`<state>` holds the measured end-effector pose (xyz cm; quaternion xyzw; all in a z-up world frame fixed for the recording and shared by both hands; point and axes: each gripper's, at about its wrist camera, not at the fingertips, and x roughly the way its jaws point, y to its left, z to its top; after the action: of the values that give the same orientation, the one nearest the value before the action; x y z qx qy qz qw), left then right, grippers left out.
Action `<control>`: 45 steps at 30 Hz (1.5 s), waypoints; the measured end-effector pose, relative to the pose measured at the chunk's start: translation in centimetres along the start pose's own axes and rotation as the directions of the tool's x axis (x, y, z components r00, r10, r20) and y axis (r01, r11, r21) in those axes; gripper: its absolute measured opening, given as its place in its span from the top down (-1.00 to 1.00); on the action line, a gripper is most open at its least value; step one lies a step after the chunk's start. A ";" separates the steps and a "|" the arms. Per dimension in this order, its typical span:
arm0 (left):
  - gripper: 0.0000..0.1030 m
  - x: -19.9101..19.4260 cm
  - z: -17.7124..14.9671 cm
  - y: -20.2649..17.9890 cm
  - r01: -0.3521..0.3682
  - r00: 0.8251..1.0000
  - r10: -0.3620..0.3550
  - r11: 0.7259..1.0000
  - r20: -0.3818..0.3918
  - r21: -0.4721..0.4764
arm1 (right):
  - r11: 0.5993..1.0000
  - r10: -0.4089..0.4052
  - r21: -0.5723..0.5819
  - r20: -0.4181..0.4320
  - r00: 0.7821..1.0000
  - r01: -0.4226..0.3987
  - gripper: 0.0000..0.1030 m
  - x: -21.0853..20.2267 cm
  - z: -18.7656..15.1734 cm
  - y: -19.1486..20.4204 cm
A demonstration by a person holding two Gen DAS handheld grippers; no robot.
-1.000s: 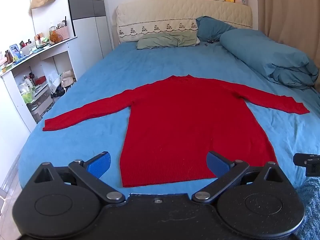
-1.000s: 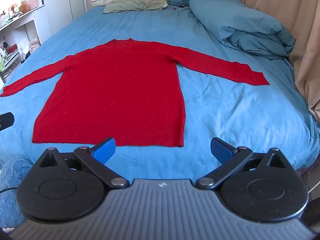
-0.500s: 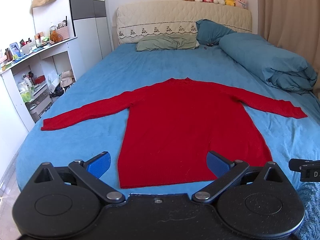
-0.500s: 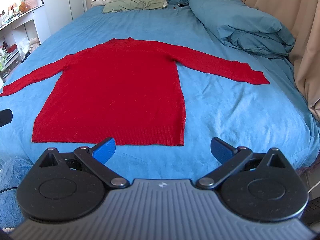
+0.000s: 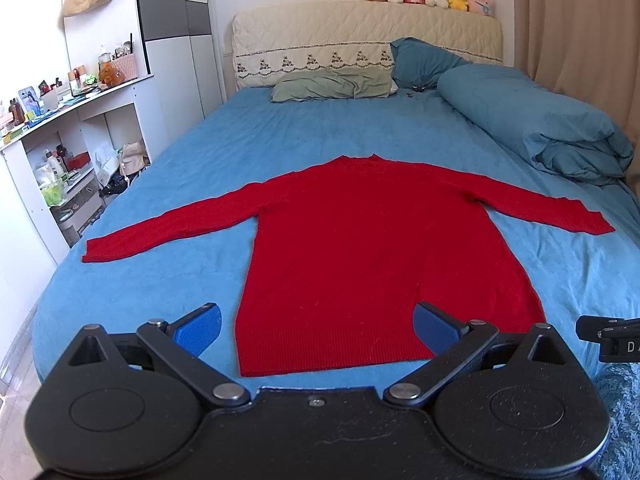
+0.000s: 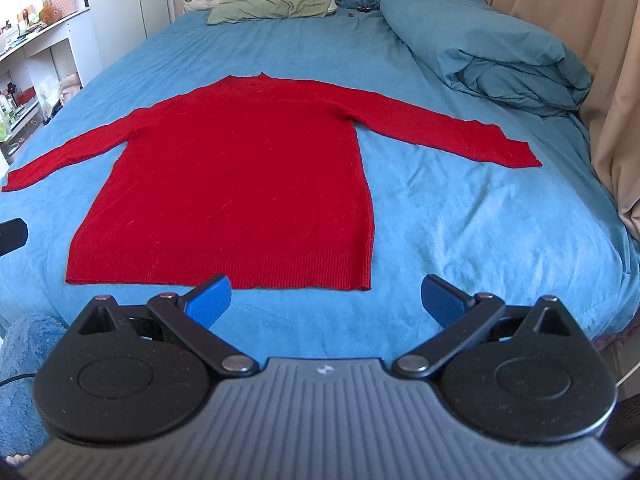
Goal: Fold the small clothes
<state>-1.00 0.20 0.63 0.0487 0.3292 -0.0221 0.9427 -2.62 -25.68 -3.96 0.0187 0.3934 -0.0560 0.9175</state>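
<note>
A red long-sleeved sweater (image 5: 372, 240) lies flat on the blue bed, sleeves spread to both sides, hem nearest me. It also shows in the right wrist view (image 6: 240, 176). My left gripper (image 5: 318, 330) is open and empty, held over the hem near the sweater's left corner. My right gripper (image 6: 326, 300) is open and empty, held just short of the hem near its right corner. Neither gripper touches the cloth.
A rolled blue duvet (image 5: 532, 120) lies along the bed's right side, with pillows (image 5: 332, 86) at the headboard. White shelves (image 5: 60, 152) with clutter stand to the left. A curtain (image 6: 560, 40) hangs at the right. A fluffy blue rug (image 6: 24, 356) lies below the bed's foot.
Both grippers have shifted only slightly; the left view has drifted a little. The sweater has not moved and both grippers stay open.
</note>
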 end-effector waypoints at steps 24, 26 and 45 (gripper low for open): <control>-1.00 -0.4 -0.3 -0.1 -0.004 1.000 0.004 1.000 0.018 0.001 | 1.000 0.006 -0.002 -0.001 1.000 -0.006 -1.00 0.0 0.1 0.1; -1.00 -0.4 -0.3 -0.2 -0.005 1.000 0.005 1.000 0.018 0.000 | 1.000 0.009 0.002 -0.002 1.000 -0.009 -1.00 0.0 0.1 0.1; -1.00 -0.3 0.0 -0.6 -0.021 1.000 0.021 1.000 0.012 0.013 | 1.000 0.018 0.009 -0.002 1.000 -0.018 -1.00 -0.1 0.1 0.2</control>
<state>-1.28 -0.40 0.77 0.0582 0.3228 -0.0146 0.9446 -2.59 -25.47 -3.79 0.0265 0.3938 -0.0496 0.9175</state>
